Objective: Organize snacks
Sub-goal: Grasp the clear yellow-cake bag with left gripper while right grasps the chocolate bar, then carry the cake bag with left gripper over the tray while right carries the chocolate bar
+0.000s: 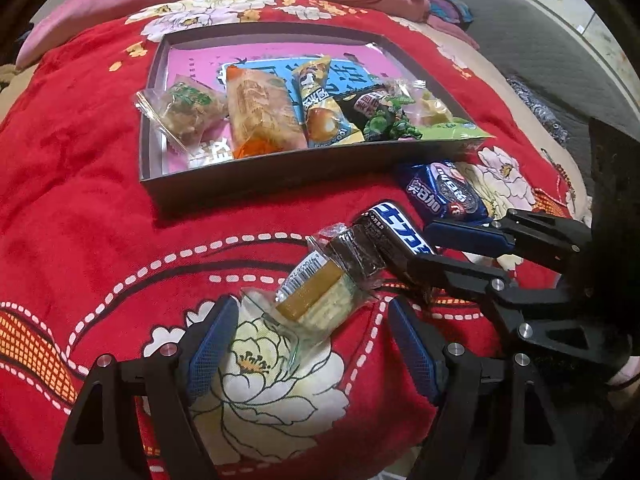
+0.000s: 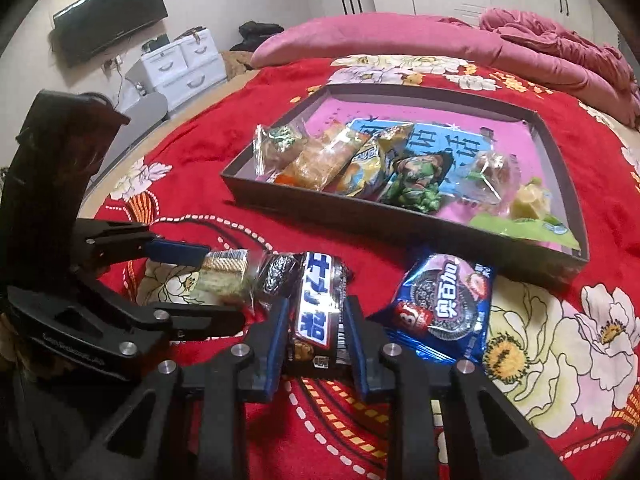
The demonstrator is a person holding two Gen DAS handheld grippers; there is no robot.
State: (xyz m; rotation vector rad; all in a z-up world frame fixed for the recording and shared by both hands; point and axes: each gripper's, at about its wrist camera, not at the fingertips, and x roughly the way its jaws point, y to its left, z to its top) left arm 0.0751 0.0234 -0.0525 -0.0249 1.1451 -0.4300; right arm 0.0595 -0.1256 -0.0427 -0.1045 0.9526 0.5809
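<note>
Snacks are mostly sorted: several packets already lie in the tray [image 2: 400, 216]. Outside on the blanket [image 1: 80, 220] remain three. Right gripper [image 2: 316, 340] is clamped on the bar [image 2: 320, 300]; left gripper [image 1: 312, 344] stands apart around the wafer [image 1: 316, 296]; the cookie pack [image 2: 444, 312] waits.

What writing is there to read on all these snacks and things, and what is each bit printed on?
"奥百加", as it seems: blue cookie pack.
"士力架", probably, seen upside down: chocolate bar in the right claw.
Large blue characters inside the box: partly covered, unreadable.
Label on the clear-wrapped cake: too small.
</note>
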